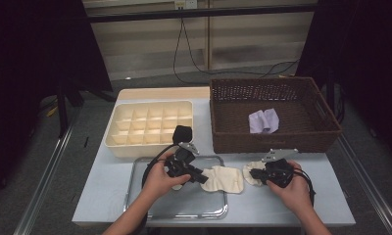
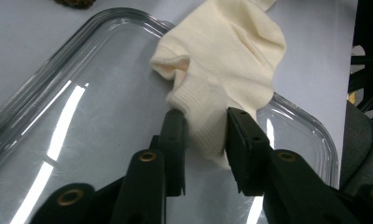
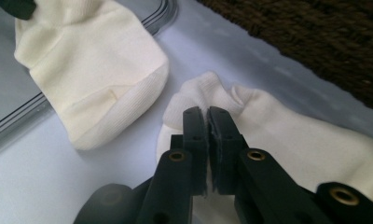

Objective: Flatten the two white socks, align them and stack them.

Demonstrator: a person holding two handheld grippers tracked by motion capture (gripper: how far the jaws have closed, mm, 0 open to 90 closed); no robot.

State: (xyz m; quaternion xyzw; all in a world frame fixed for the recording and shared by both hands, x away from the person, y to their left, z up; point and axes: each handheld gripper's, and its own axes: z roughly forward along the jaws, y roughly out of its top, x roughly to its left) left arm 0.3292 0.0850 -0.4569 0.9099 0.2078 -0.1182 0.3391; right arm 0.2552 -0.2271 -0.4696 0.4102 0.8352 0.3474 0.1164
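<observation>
Pinching a cream sock (image 3: 287, 135) tight at the table's 5 o'clock, the right gripper (image 1: 259, 174) has its half of the pair. The left gripper (image 2: 205, 135) straddles the other sock's (image 2: 222, 70) cuff at the steel tray's (image 1: 184, 208) 3 o'clock rim, pads touching, grip unclear. Pairing looks barely begun: the divided organiser (image 1: 150, 125) at 11 o'clock sits unfilled, one lilac item (image 1: 263, 120) waits in the wicker basket (image 1: 282, 142). Pale table (image 1: 103, 186), dark room.
</observation>
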